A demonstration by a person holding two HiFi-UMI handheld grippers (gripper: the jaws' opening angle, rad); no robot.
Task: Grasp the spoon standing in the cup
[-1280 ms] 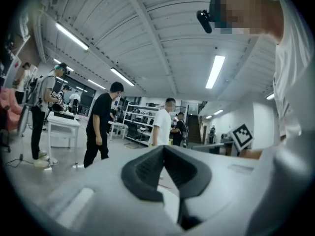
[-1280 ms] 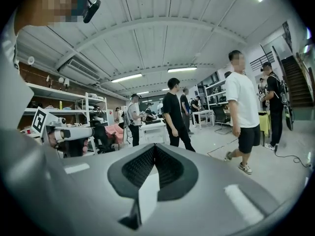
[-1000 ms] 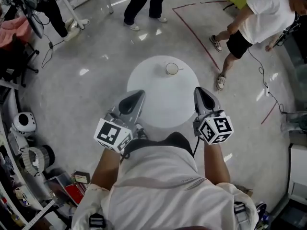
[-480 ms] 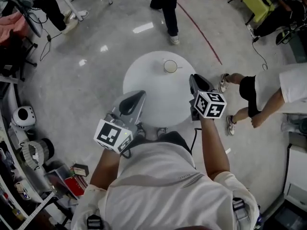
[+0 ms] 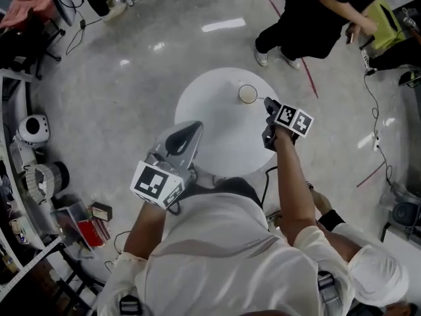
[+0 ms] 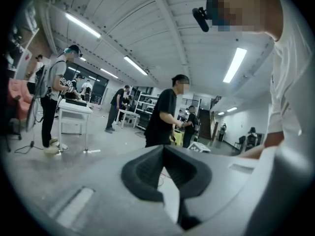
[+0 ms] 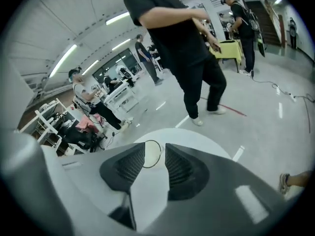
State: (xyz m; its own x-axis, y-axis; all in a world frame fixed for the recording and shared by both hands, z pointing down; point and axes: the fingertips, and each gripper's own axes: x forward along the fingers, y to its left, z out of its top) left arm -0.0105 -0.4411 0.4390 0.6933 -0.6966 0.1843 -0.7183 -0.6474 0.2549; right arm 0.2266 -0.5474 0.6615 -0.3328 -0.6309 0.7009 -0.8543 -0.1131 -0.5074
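A small white cup stands near the far right edge of the round white table. A thin spoon handle seems to stick out at its right, too small to be sure. My right gripper reaches over the table's right side, tips just right of the cup. Its jaws are opening and nothing is between them. In the right gripper view the cup's rim shows through the gap of the right gripper, a little beyond the tips. My left gripper hovers over the table's near left, and in its own view the left gripper is shut and empty.
A person in black stands just beyond the table at the far right, beside a red floor line. Clutter lines the left: a white round device, boxes and cables. Grey floor surrounds the table.
My right gripper has gone forward and right to the cup's side, and its jaws have parted. The left gripper has stayed put. People beyond the table have walked to new spots.
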